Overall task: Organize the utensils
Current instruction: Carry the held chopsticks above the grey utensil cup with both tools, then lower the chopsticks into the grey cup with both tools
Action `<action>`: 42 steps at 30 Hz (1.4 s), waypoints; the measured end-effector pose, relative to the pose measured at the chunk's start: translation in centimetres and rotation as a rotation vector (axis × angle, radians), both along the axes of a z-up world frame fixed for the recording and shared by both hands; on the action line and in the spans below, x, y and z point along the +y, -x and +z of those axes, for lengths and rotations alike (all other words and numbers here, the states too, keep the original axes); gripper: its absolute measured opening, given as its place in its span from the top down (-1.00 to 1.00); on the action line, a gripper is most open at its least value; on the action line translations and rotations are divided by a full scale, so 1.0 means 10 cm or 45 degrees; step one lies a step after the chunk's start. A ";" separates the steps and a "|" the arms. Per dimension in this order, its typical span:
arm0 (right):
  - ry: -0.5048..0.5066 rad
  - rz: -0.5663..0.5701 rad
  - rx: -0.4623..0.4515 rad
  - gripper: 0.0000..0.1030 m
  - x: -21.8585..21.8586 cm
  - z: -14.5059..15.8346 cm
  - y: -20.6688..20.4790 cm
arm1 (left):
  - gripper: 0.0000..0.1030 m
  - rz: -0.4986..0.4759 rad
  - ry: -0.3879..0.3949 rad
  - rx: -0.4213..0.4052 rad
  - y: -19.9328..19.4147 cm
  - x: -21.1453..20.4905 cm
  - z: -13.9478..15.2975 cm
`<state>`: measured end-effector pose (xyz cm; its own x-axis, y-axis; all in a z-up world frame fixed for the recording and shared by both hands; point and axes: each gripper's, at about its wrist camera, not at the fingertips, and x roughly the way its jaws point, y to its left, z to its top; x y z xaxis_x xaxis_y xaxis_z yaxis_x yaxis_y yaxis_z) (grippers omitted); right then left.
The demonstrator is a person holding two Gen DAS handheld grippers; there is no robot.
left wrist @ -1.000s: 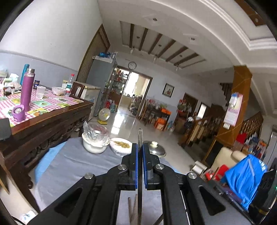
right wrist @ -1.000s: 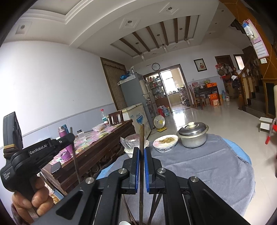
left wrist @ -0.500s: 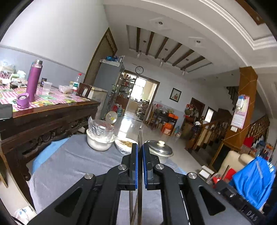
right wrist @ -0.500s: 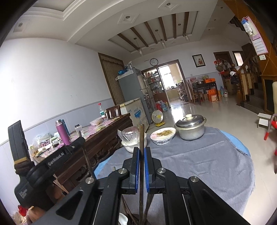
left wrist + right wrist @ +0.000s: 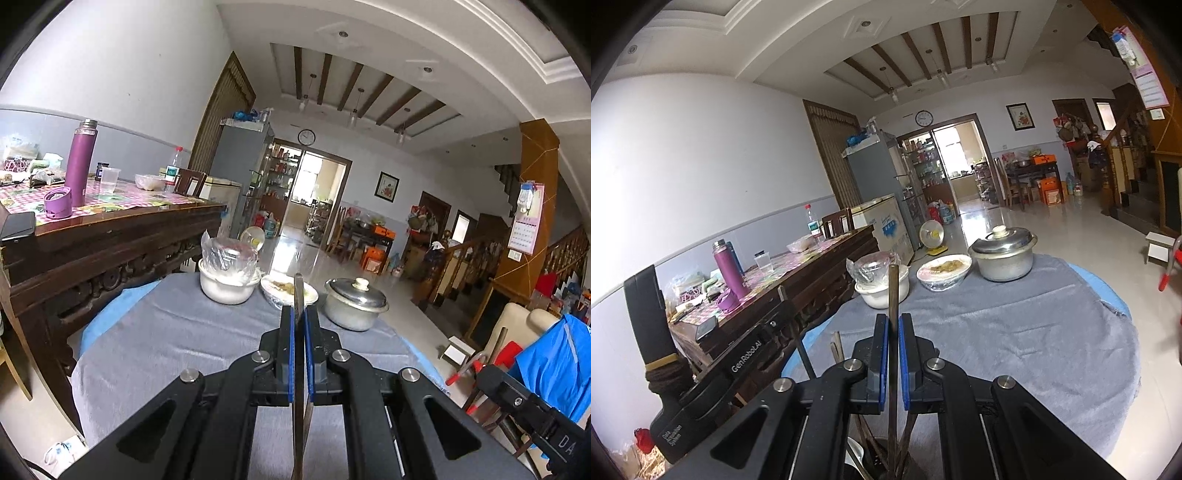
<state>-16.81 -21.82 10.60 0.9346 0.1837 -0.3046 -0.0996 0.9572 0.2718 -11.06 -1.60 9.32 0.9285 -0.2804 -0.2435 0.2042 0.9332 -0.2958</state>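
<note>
At the near edge of the round table (image 5: 1034,332), draped in a soft grey fleecy cloth over a blue underlay, both grippers hold one utensil each. Blue-padded fingers of the left gripper (image 5: 299,325) are clamped on a thin dark wooden chopstick (image 5: 298,291), which stands upright between them. Those of the right gripper (image 5: 893,332) are closed on a second brown wooden chopstick (image 5: 893,288), also upright.

Beneath the right gripper, a dark holder with several more sticks (image 5: 882,454) shows at the bottom of the view; its shape is mostly hidden. Judging by this, the sorting is partly done: some sticks already stand gathered, and the two held ones look ready to go in with them. Whether other utensils lie loose elsewhere cannot be told.

At the far side of the table stand a white plastic bowl with a crinkled clear bag (image 5: 227,273), a shallow glass bowl of food under film (image 5: 943,271), and a dull metal pot with a knobbed lid (image 5: 1003,253), close together in a row.
</note>
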 end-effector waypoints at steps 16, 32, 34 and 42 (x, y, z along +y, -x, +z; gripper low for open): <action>0.015 0.019 0.057 0.88 0.07 -0.12 -0.05 | 0.90 -0.036 -0.029 0.049 0.04 -0.02 -0.09; 0.038 0.025 0.118 0.85 0.09 -0.28 -0.11 | 0.89 -0.047 -0.103 0.142 0.01 -0.06 -0.17; 0.032 0.031 0.131 0.85 0.09 -0.31 -0.12 | 0.89 -0.043 -0.103 0.165 -0.01 -0.04 -0.20; 0.029 0.063 0.170 0.84 0.13 -0.36 -0.12 | 0.13 0.014 -0.124 0.214 -0.02 0.08 -0.24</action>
